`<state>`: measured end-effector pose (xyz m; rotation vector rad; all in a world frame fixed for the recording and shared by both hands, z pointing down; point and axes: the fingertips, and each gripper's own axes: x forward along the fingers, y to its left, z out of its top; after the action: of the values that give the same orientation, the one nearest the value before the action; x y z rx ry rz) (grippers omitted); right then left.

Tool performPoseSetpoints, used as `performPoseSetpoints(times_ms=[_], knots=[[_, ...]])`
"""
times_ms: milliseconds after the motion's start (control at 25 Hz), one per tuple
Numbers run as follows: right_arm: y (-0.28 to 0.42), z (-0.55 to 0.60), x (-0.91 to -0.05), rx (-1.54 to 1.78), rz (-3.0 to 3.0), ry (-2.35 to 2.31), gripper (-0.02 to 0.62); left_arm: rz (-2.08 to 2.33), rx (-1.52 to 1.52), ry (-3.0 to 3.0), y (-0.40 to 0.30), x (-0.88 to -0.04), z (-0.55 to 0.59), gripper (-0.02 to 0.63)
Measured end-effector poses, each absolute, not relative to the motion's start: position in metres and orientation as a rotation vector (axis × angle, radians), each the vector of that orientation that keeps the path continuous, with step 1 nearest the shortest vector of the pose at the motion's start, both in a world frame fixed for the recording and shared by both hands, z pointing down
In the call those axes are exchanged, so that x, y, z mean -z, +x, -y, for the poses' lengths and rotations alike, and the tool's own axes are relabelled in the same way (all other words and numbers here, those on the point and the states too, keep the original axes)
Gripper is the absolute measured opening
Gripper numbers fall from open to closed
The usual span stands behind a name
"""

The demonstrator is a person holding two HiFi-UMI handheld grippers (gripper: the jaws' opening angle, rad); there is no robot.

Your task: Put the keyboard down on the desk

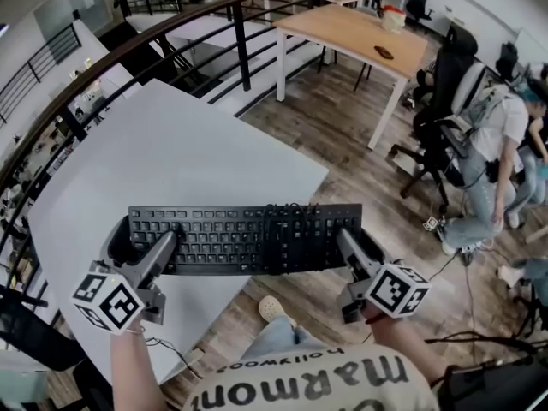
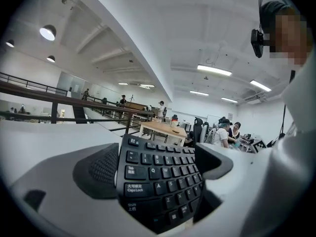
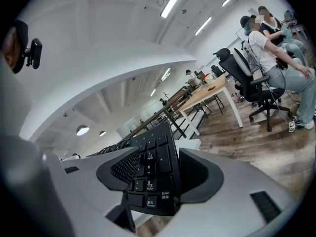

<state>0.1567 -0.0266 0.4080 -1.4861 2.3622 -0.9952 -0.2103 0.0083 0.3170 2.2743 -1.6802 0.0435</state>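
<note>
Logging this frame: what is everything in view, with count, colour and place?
keyboard: one, black, held at both ends over the desk's near edge, right end out over the floor
desk: one, white, below the keyboard's left part
table: one, wooden top, white legs, far right; small items on it
railing: one, dark, curving behind the desk
office chairs: at least two, black, right side
seated person: at least one, light top, right edge
floor: wood planks, right of the desk
left gripper: one, grey, closed on the keyboard's left end
right gripper: one, grey, closed on its right end
</note>
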Motion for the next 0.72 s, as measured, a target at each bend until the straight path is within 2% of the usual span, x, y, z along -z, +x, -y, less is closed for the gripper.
performPoseSetpoints(times_ms=[160, 280, 720], knots=[[0.119, 0.094, -0.377, 1.063, -2.305, -1.548, 0.261, 1.601, -0.103, 2.277, -0.248, -0.281, 0.081, 0.482], [0.105, 0.112, -0.365, 1.103, -2.283, -1.573, 0.261, 1.558, -0.112, 2.268, -0.261, -0.266, 0.106, 0.482], [0.095, 0.104, -0.43, 1.224, -2.212, -1.567, 0.261, 1.499, -0.172, 2.292, -0.266, -0.312, 0.12, 0.469]])
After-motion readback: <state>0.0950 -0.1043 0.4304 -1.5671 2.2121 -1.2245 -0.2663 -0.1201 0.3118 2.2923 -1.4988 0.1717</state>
